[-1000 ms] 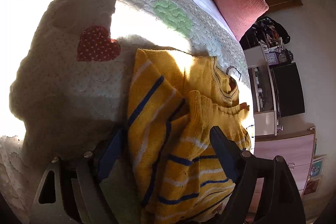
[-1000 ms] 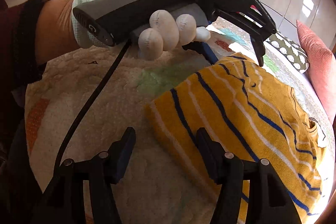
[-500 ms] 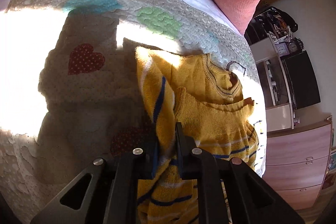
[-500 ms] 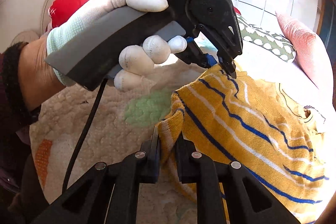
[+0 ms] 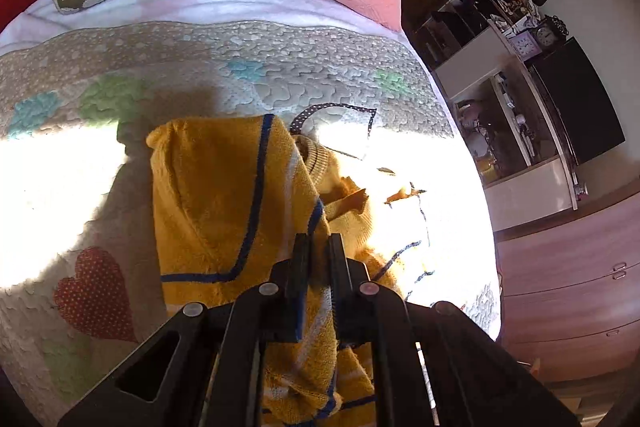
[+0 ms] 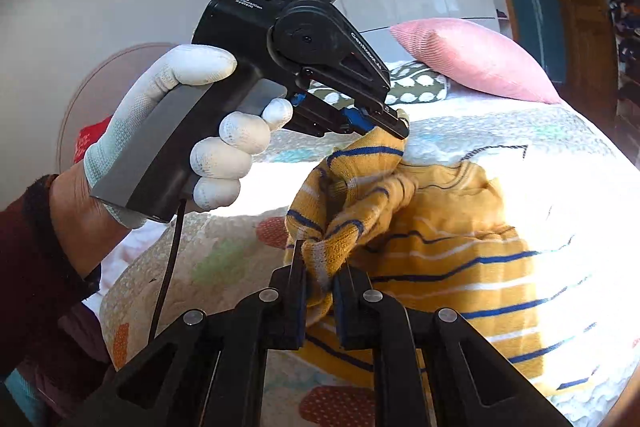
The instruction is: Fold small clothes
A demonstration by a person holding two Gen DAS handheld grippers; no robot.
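Clearly the fold was only part done. At nine o'clock in the right wrist view a gloved hand point(image 6: 188, 131) gripped the left tool point(image 6: 394, 125), whose jaws were clamped together on one corner of the yellow striped sweater point(image 6: 448, 243). Toward six o'clock the right tool point(image 6: 320, 291) was likewise closed on the neighbouring corner, knit bunched between its pads. Both corners hung clear of the bed quilt point(image 6: 224, 259), with the edge between them sagging in a loose roll. From three to four o'clock the rest of the garment lay flat on the quilt, its collar toward twelve o'clock, near the pink pillow point(image 6: 472, 59).

Seen from the left wrist, the left tool point(image 5: 318, 267) pinched the fabric at six o'clock, and the sweater point(image 5: 224, 195) draped away toward twelve o'clock, its inner face turned up. A sleeve already lay tucked across the body at about three o'clock, though glare washed out that side.

My reading: the sleeves looked folded in, and the hem was being carried toward the collar. Left to do were laying that edge down near the neckline, releasing both corners and smoothing the bundle.
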